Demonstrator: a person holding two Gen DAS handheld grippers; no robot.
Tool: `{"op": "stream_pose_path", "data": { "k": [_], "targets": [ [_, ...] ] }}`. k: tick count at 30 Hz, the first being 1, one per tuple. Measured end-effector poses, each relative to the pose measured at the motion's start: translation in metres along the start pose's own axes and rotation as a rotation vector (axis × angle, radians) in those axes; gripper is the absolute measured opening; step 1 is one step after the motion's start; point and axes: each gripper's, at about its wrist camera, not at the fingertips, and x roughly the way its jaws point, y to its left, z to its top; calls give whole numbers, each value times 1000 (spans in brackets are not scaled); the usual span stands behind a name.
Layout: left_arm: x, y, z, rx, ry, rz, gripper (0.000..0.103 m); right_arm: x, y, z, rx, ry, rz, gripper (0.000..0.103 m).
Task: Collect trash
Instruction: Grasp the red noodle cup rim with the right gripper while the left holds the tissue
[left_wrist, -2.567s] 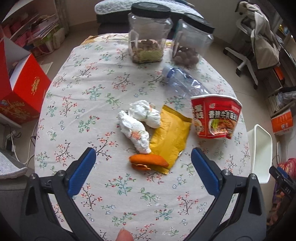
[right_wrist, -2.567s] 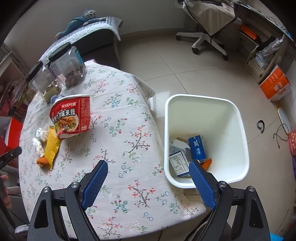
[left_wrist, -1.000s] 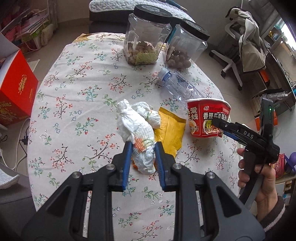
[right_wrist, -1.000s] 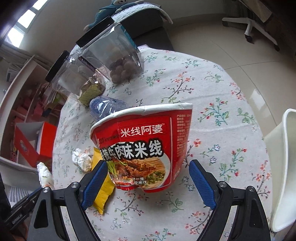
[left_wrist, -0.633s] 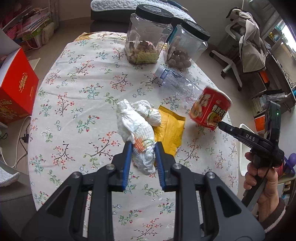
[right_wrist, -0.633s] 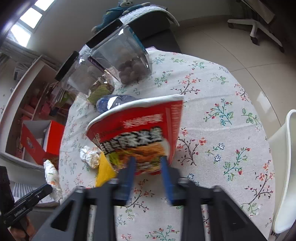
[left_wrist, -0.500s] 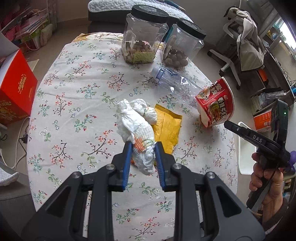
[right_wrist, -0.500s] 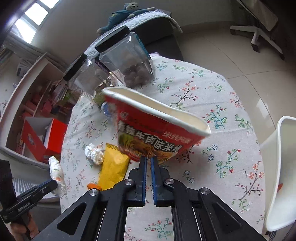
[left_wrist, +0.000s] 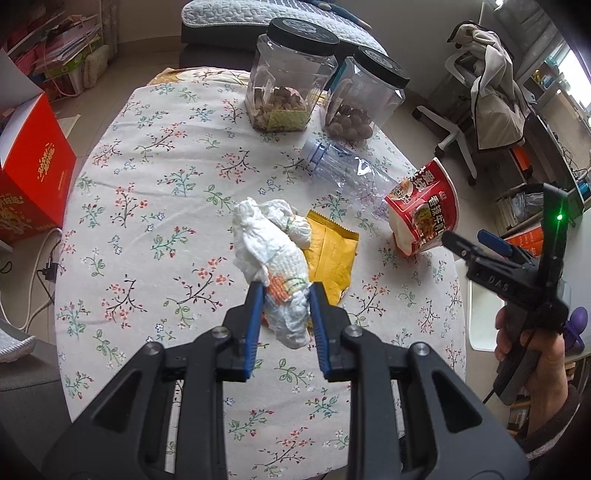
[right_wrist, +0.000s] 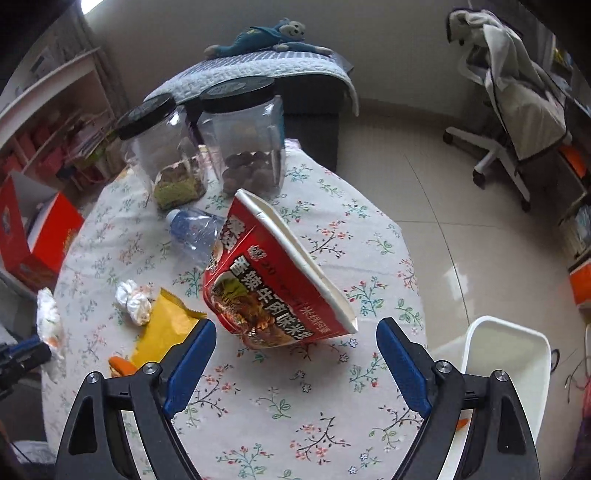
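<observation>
My left gripper is shut on a crumpled white tissue and holds it above the floral table. My right gripper is open; the red noodle cup lies tipped on its side on the table just beyond the fingers, not held. It also shows in the left wrist view. A second tissue wad, a yellow wrapper, an orange peel and a clear plastic bottle lie on the table. The white trash bin stands on the floor at the right.
Two clear jars with black lids stand at the table's far end. A red box sits off the left side. An office chair stands on the tiled floor at the right.
My right gripper shut on the noodle cup and tilted it, then opened; the cup now lies tipped on the table. My left gripper keeps holding the tissue it picked up.
</observation>
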Motion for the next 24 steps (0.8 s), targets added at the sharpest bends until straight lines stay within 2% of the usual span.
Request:
{"op": "stream_pose_path", "data": {
  "k": [4, 7, 11, 12, 14, 16, 19, 23, 24],
  "targets": [
    [2, 4, 1, -13, 10, 1, 28, 23, 36, -2, -186, 0, -142, 97],
    [3, 5, 1, -11, 15, -1, 28, 39, 48, -1, -281, -7, -248, 97],
    [2, 6, 2, -17, 12, -9, 28, 49, 56, 0, -338, 6, -275, 93],
    [1, 6, 2, -16, 12, -11, 28, 49, 57, 0, -348, 6, -267, 87],
    [1, 5, 2, -12, 11, -11, 28, 46, 57, -1, -356, -7, -287, 63],
    [2, 4, 0, -9, 12, -12, 28, 41, 53, 1, -335, 5, -248, 49],
    [0, 2, -2, -10, 11, -17, 28, 31, 45, 3, -283, 22, -160, 35],
    [-5, 0, -4, -9, 3, -24, 28, 14, 28, 5, -203, 27, -17, 35],
    [-5, 0, -4, -10, 1, -26, 28, 11, 23, 5, -180, 30, 22, 42]
  ]
}}
